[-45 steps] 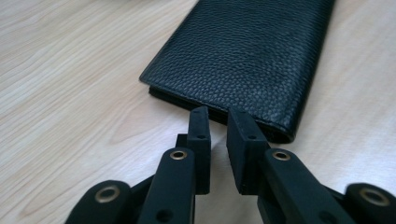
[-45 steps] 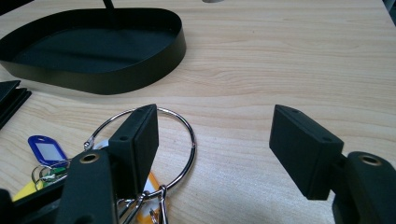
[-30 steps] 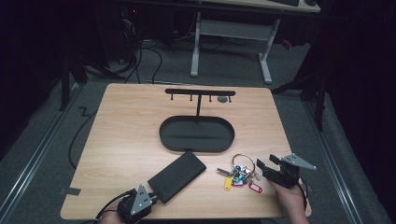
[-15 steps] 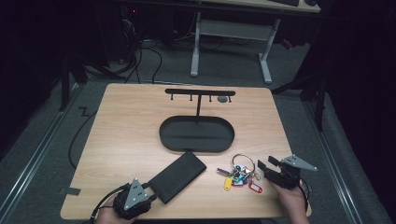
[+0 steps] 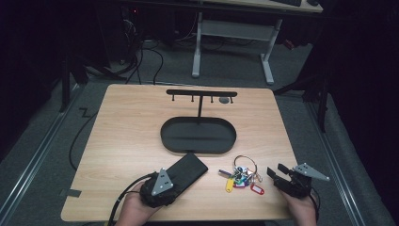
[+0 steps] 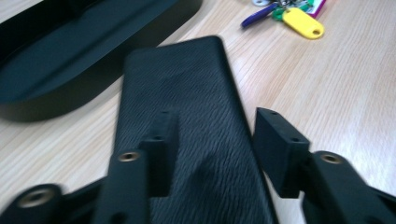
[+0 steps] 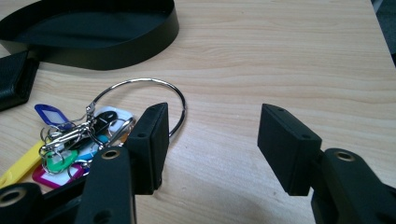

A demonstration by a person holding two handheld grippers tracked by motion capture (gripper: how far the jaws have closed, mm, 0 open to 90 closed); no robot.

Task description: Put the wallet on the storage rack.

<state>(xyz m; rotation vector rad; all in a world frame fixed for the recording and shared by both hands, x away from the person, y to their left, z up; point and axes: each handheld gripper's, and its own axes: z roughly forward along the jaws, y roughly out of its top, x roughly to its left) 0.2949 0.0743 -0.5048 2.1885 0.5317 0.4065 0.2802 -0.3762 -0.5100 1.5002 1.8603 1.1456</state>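
left tool (image 6: 208, 154) open over black wallet (image 6: 187, 116).

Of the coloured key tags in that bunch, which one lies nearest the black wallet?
The yellow tag. It sticks out from the bunch on the wallet side, while the red tag lies on the far side, toward the right gripper.

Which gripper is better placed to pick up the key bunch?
Right. The right gripper sits open beside the key bunch, the ring by its jaw; the left gripper is over the black wallet.
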